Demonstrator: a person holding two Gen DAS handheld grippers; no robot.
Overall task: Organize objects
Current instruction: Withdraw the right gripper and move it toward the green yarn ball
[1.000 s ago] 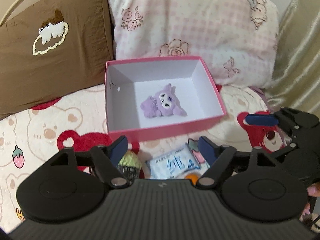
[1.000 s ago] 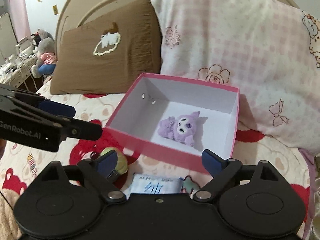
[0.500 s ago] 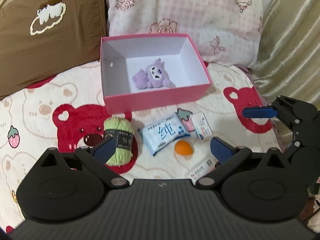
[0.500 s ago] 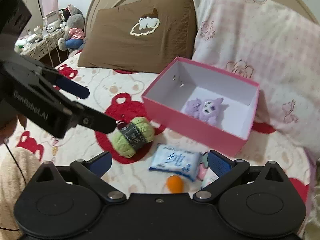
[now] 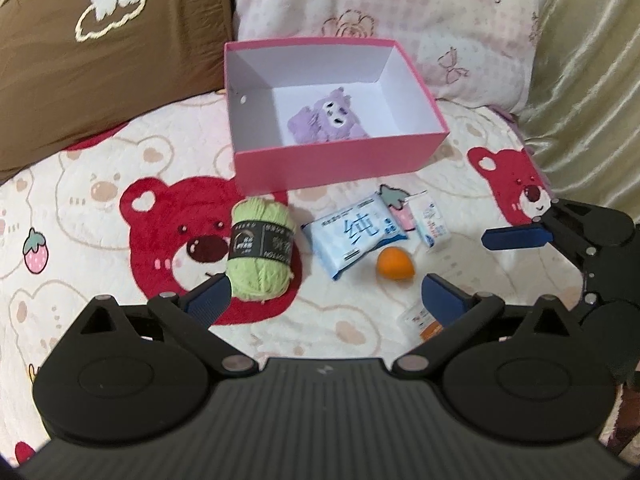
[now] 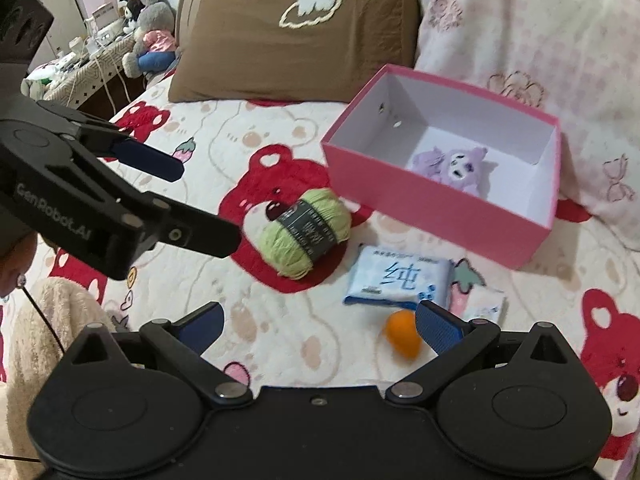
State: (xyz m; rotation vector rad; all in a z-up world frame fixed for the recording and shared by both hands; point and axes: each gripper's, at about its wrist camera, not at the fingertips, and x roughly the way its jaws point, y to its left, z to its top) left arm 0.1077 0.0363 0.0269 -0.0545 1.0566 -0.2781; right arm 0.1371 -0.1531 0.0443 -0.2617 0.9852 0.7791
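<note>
We've got the purple plush [image 5: 326, 120] in the pink box [image 5: 340, 162] ahead, and with both the left gripper [image 5: 324, 298] and right gripper [image 6: 318, 322] spread wide and empty, the green yarn [image 5: 260, 250], tissue pack [image 5: 354, 234] and orange ball [image 5: 395, 263] just beyond our fingertips are left.

On the bed [image 5: 100, 216], the plush toy [image 5: 328, 120] lies in the box [image 5: 340, 160]. Before the box lie the yarn ball [image 5: 260, 248] at left, the tissue pack [image 5: 352, 236] centre, the small carton [image 5: 432, 220] right; pillows [image 5: 380, 4] behind.
</note>
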